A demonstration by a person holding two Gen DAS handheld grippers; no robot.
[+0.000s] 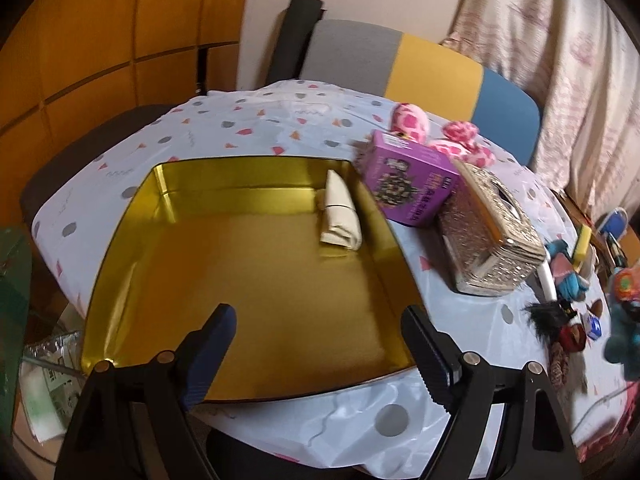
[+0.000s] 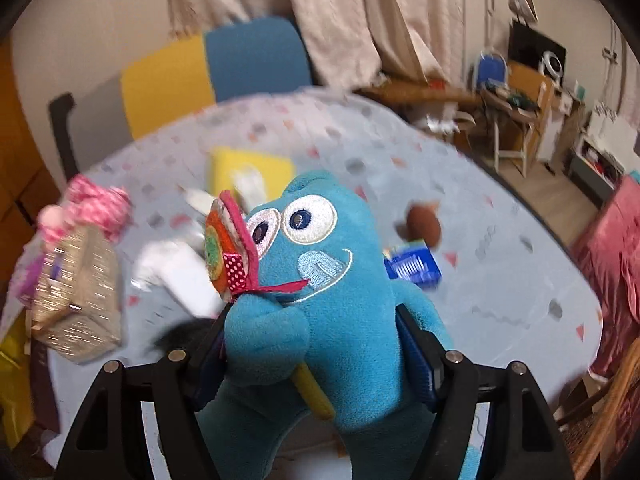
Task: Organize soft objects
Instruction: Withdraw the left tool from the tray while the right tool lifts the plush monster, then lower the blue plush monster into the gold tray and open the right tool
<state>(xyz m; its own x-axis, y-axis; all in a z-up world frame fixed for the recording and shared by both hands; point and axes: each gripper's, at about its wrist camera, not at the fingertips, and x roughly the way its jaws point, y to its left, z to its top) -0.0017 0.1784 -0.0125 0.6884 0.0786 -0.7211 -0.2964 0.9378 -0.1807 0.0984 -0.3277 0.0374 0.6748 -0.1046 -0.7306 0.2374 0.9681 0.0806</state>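
Note:
My right gripper [image 2: 312,344] is shut on a blue plush monster [image 2: 324,280] that holds an orange and pink fabric lollipop [image 2: 226,246]; it hangs above the table. The plush also shows at the right edge of the left wrist view [image 1: 622,328]. My left gripper [image 1: 320,340] is open and empty over the near edge of a gold tin tray [image 1: 132,248]. A rolled cream cloth [image 1: 340,212] lies inside the tray at its far right. A pink spotted plush [image 1: 440,136] lies at the table's far side.
A purple box [image 1: 408,176] and a glittery tissue box [image 1: 492,228] stand right of the tray. Small toys, a black furry thing [image 1: 544,316] and a blue box [image 2: 414,268] lie on the patterned tablecloth [image 1: 260,120]. A colourful chair [image 1: 436,68] stands behind the table.

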